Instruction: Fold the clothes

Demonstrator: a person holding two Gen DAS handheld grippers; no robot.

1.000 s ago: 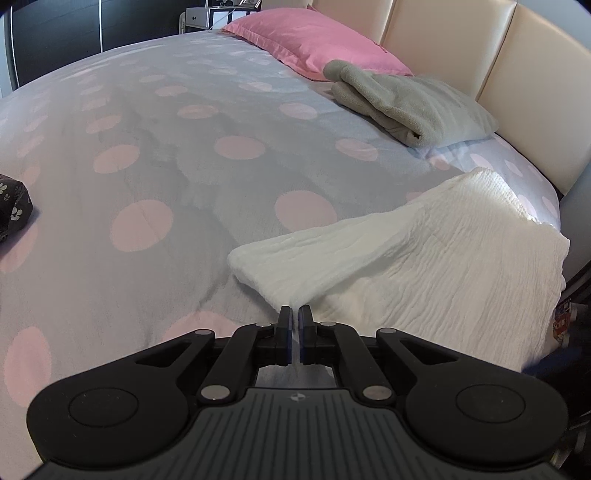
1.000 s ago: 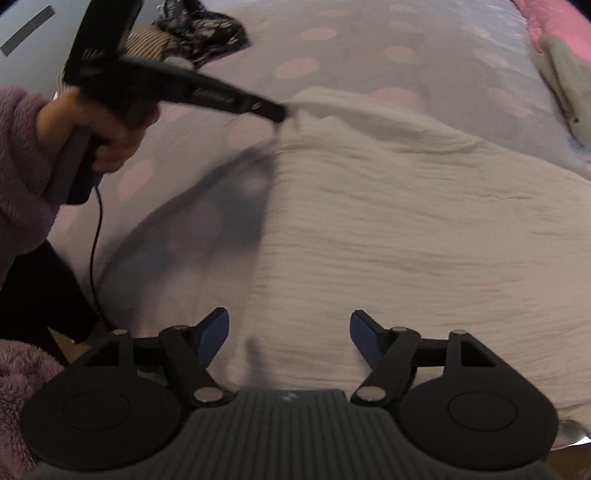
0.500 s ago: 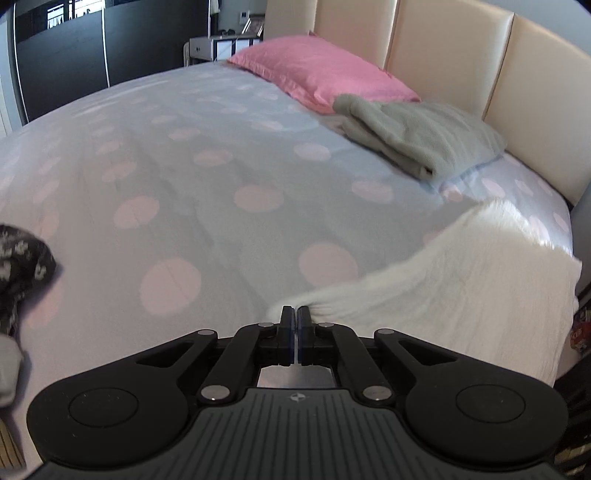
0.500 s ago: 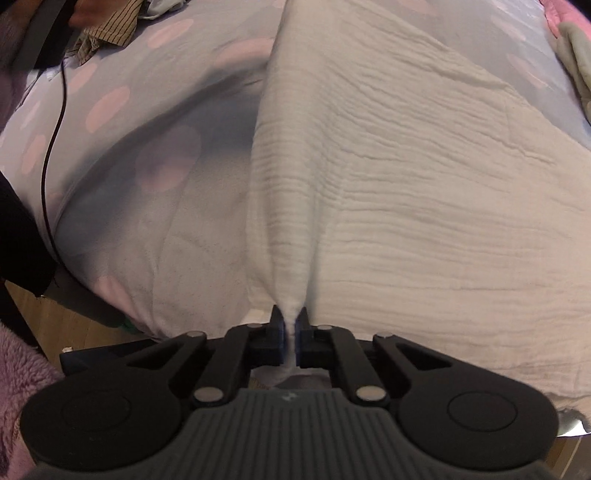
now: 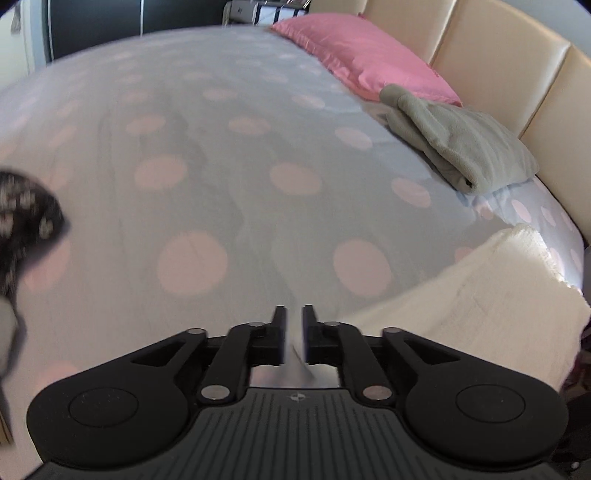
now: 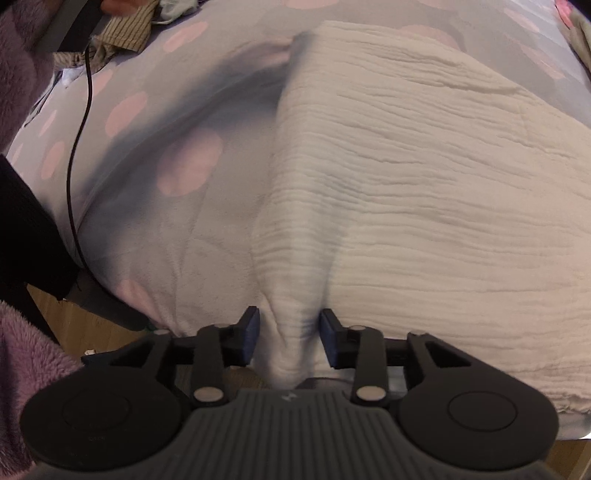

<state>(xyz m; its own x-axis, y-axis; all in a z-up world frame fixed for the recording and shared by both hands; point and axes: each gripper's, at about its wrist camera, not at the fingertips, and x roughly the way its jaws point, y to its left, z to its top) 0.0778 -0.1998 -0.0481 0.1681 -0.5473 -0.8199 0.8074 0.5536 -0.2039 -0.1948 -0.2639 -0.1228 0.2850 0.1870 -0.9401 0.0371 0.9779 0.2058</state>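
A white crinkled cloth lies spread over the near corner of the polka-dot bed. In the left wrist view the white cloth stretches away to the right of my left gripper. That gripper's jaws stand a narrow gap apart, with a thin pale strip of fabric low in the gap. My right gripper is open at the cloth's near edge. A raised pinched ridge of cloth stands between its blue pads without being clamped.
A pink pillow and a folded grey garment lie by the cream headboard. A dark patterned garment is at the left. A striped garment, a black cable, a purple fleece sleeve and the wooden floor show.
The right gripper went from open, to shut on the cloth's edge, to open again. The left gripper's jaws have parted slightly, and the cloth's lifted corner now lies flat.
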